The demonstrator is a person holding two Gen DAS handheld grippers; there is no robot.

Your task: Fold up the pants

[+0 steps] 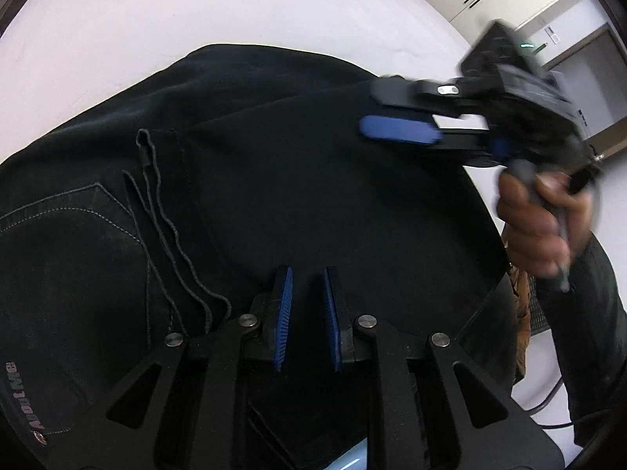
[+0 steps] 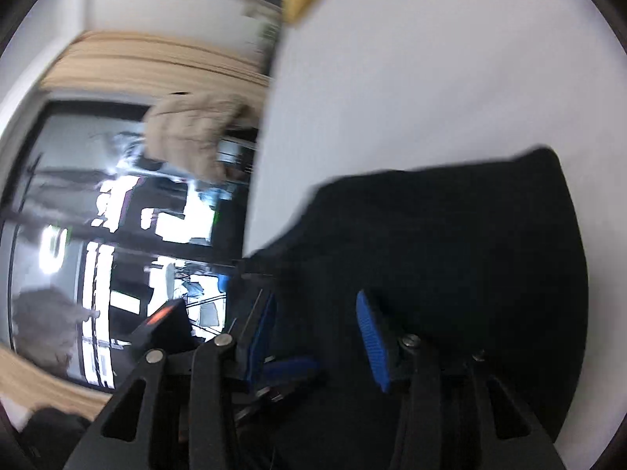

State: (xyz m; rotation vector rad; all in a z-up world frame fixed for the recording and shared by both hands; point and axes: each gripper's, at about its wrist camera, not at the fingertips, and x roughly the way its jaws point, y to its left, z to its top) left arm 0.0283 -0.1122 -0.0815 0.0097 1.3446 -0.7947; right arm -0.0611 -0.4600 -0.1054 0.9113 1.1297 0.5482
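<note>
Black pants (image 1: 274,196) with grey stitching; white bed surface (image 1: 156,19); blue pads (image 1: 284,313).

A white bed (image 1: 196,19) carried the things, its cover smooth and bare around them. Black pants (image 1: 274,196) lay directly on it, folded over into a broad dark heap, a stitched back pocket (image 1: 66,227) facing up. From the right wrist view, the pants reached the bed's near edge.
</note>
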